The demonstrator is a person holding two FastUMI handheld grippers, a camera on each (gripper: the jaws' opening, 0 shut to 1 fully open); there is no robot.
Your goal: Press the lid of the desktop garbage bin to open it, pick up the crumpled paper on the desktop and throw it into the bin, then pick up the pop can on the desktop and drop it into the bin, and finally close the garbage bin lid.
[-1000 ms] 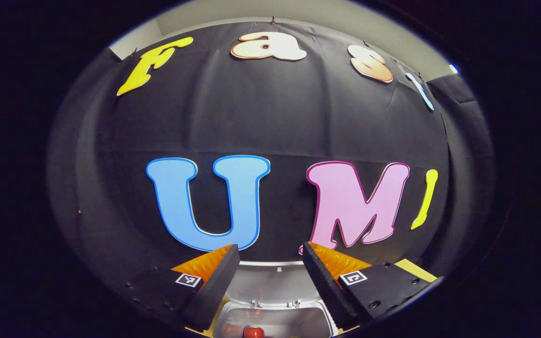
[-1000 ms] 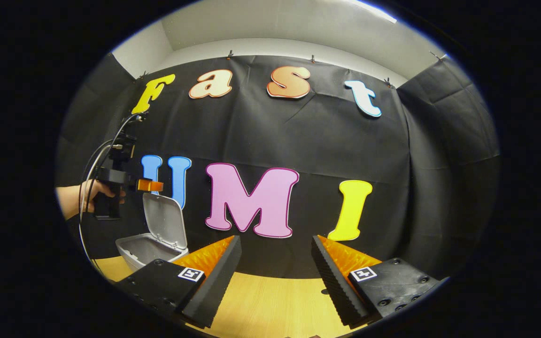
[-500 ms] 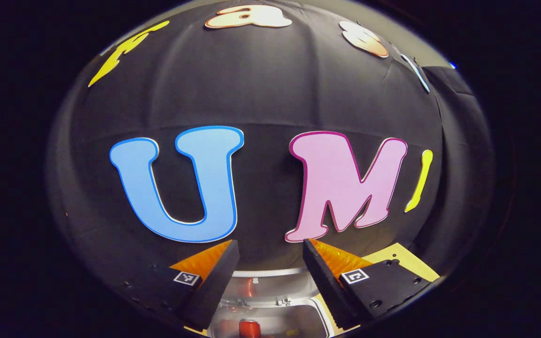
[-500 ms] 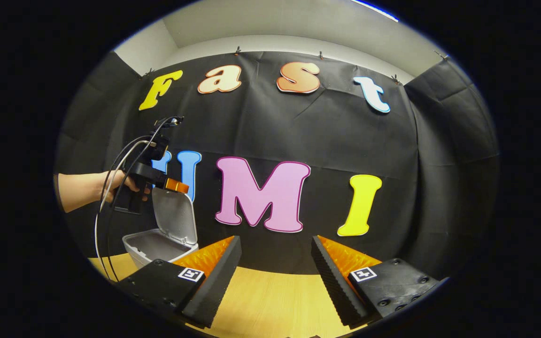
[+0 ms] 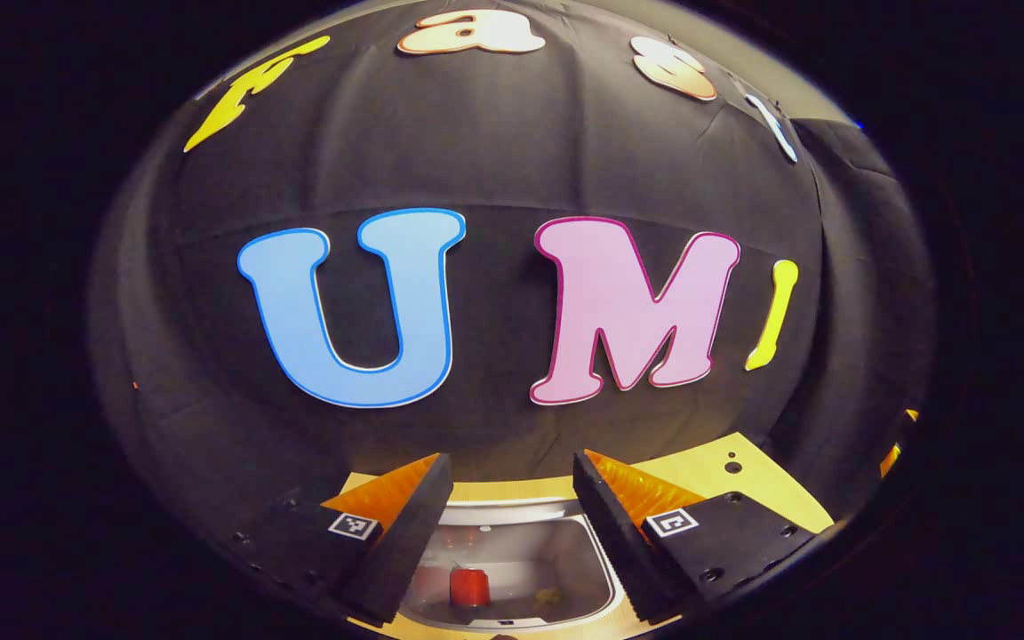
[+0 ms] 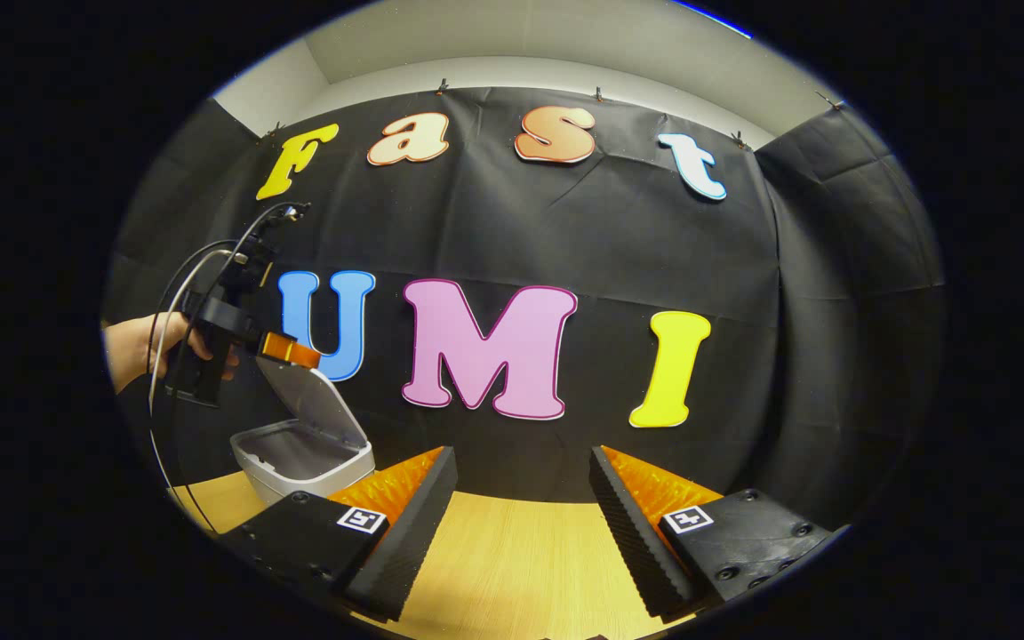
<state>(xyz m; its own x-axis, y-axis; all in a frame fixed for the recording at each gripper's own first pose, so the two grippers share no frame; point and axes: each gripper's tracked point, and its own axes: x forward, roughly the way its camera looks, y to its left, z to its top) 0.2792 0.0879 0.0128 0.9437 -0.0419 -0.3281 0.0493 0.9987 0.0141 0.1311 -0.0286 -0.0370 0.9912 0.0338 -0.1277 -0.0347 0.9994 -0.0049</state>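
Now left tongs (image 6: pixel 285 348) on tilted bin lid (image 6: pixel 316 404); right tongs (image 6: pixel 521 524) spread.

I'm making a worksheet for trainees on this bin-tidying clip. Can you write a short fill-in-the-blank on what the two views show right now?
1. The red pop can lies inside the ____.
2. The bin's lid is tilted, not yet fully ____.
3. The left gripper is at the lid's ____ edge.
4. The right gripper hangs over the wooden desktop with its fingers ____.

Missing words: bin; closed; top; open
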